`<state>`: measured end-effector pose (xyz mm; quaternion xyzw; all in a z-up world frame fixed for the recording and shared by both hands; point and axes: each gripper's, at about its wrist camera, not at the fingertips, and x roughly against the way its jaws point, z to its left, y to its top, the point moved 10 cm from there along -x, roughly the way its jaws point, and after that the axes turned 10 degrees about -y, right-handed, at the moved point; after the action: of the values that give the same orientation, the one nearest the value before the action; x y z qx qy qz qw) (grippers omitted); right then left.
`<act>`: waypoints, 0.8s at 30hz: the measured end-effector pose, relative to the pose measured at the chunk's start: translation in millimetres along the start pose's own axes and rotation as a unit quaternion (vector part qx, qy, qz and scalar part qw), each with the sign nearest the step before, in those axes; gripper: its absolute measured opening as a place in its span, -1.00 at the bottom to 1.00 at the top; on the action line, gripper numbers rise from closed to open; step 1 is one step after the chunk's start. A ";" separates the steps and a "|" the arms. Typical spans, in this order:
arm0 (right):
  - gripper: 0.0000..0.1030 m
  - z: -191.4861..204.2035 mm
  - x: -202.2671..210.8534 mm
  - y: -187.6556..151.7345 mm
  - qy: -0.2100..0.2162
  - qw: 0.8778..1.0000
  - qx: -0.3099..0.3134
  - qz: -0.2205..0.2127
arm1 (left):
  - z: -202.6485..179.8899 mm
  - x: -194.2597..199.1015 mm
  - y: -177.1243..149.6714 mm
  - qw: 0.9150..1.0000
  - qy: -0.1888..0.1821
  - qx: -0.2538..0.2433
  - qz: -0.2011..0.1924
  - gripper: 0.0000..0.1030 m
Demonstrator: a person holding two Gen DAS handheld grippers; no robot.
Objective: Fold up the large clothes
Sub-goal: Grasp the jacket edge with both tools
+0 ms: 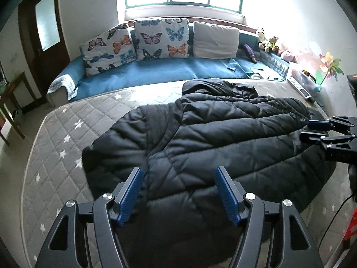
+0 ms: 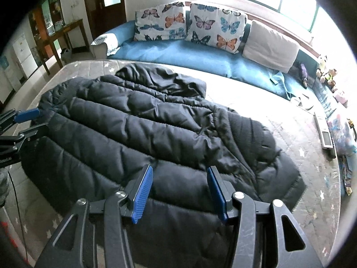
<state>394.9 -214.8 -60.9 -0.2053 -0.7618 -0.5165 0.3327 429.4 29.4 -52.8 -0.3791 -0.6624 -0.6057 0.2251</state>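
Observation:
A large black quilted puffer jacket (image 1: 212, 138) lies spread across the grey star-patterned mattress (image 1: 58, 147), its hood bunched at the far side. The same jacket (image 2: 156, 131) fills the right wrist view. My left gripper (image 1: 179, 174) hovers over the jacket's near left part, jaws open, blue pads apart with nothing between them. Over the near middle of the jacket my right gripper (image 2: 179, 173) stands open and empty as well. Each gripper shows at the other view's edge: the right gripper (image 1: 312, 129) and the left gripper (image 2: 33, 119).
A blue sofa (image 1: 156, 71) with butterfly cushions (image 1: 162, 39) and a white cushion (image 1: 215, 40) runs behind the mattress under a bright window. Plush toys (image 1: 268, 42) and a remote (image 1: 300, 88) sit at the right. A wooden table (image 2: 64, 33) stands at the left.

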 end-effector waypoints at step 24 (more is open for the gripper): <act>0.89 -66.1 25.0 -82.5 0.138 0.973 -0.186 0.001 | 70.0 74.5 -52.6 0.964 -0.158 0.212 -0.007 0.64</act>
<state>342.9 -308.1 -80.4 -0.1913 -0.5984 -0.6723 0.3916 354.4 115.7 -41.2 -0.4088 -0.8054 -0.3856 0.1884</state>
